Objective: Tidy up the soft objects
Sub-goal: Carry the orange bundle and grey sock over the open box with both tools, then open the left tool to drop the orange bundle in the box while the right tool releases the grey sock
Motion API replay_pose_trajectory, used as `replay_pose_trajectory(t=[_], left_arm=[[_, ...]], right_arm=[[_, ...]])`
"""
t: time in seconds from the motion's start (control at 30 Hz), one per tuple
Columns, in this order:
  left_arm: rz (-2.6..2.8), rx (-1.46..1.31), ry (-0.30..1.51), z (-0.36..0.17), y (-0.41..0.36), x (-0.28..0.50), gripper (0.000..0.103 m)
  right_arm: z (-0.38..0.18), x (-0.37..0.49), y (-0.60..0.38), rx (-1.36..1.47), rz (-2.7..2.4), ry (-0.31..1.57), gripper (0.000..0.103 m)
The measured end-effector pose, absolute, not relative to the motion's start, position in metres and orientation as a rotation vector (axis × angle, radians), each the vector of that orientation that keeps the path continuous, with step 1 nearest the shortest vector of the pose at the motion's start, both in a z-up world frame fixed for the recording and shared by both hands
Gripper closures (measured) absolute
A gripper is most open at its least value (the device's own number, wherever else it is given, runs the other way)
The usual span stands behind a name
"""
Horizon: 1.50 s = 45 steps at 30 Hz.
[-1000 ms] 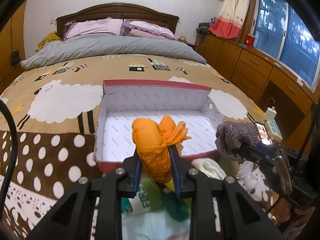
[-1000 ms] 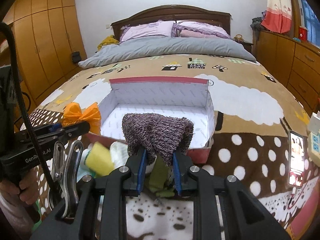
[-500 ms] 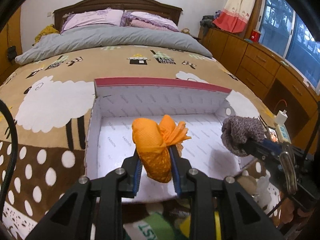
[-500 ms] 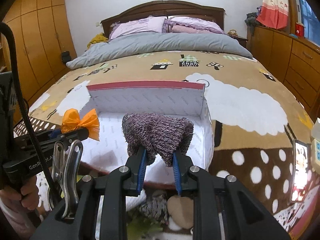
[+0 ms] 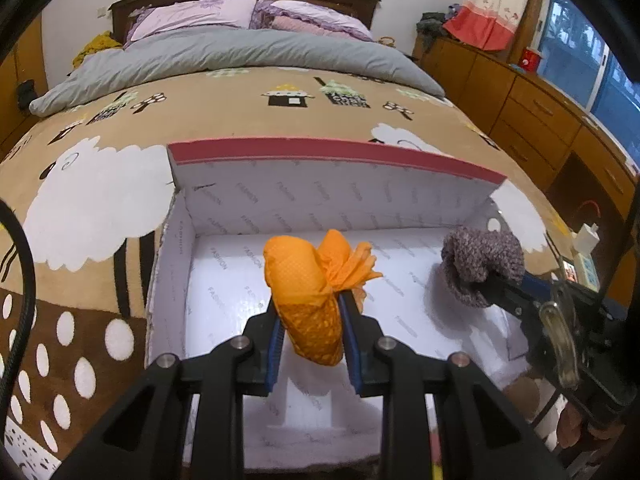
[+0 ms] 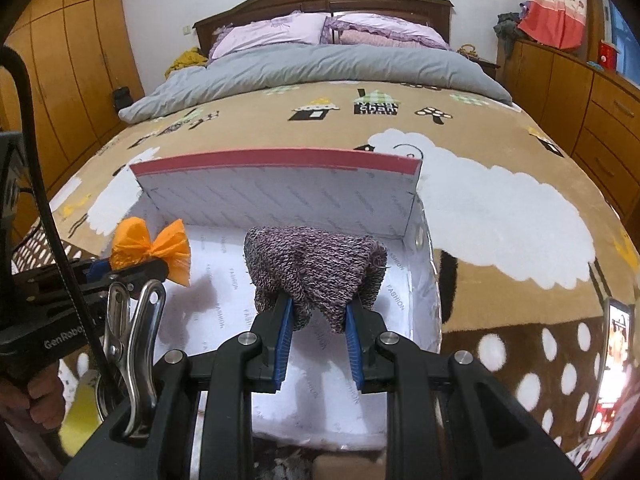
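Your left gripper (image 5: 311, 334) is clamped on an orange mesh pouch (image 5: 310, 292), its blue pads pressing the pouch's lower half while the gathered, frilled top stands free above the jaws. Your right gripper (image 6: 318, 330) is clamped on a folded purple-grey knitted piece (image 6: 316, 268), which bulges over both pads and droops a little between them. Both items hang over the open white-lined box (image 5: 360, 200) with the red rim, which sits on the sheep-patterned blanket (image 5: 92, 200) near the foot of the bed; the pouch is over the left part of the box floor, the knit over the right part, near the right wall. Neither item touches the floor of the box, and each throws a shadow on the white lining below it. As far as both views show, the floor of the box is bare: nothing has been set down in it. Judged from this, the carry is nearly finished for these two items, and what is left is to lower each one and let it go inside the box. More soft things seem to wait outside the near wall: in the right wrist view a yellow piece (image 6: 80, 420) shows at lower left and a tan shape (image 6: 344, 466) at the bottom edge, both only partly visible. The task therefore appears to be at an early stage.
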<state>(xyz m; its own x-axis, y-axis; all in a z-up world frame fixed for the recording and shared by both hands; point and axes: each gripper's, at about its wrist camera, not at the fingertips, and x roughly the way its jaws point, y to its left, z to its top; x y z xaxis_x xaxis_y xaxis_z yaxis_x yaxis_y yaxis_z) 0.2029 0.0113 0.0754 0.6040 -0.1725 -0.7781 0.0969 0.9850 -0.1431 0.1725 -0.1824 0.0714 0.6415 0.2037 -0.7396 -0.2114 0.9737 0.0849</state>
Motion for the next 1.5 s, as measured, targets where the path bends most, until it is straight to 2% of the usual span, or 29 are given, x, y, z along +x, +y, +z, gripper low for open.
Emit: replay_pose_trajectory(t=[0.37,0.57,0.63,0.77,0.93,1.03,1.5], left_arm=[[-0.135,-0.088,0.946,0.06,0.005,0.214,0.076],[-0.105,-0.079,0.942,0.057,0.006,0.214,0.059],[-0.102,-0.079,0.941,0.057,0.007,0.214,0.053],[-0.096,-0.076,0.94,0.058,0.008,0.213,0.05],[-0.089,-0.078,0.935,0.062,0.01,0.208,0.049],[-0.091,-0.078,0.921,0.068,0.01,0.203,0.046],[-0.135,-0.092,0.855,0.103,0.011,0.165,0.042]], right_arm=[[0.058,0.186,-0.184,-0.011,0.234,0.87,0.078],[0.057,0.186,-0.182,-0.029,0.224,0.868,0.075],[0.057,0.185,-0.182,-0.035,0.219,0.864,0.07],[0.056,0.183,-0.181,-0.03,0.221,0.862,0.064],[0.056,0.18,-0.184,-0.011,0.228,0.853,0.042],[0.059,0.177,-0.186,0.017,0.254,0.833,0.032],[0.086,0.141,-0.182,-0.001,0.308,0.771,0.031]])
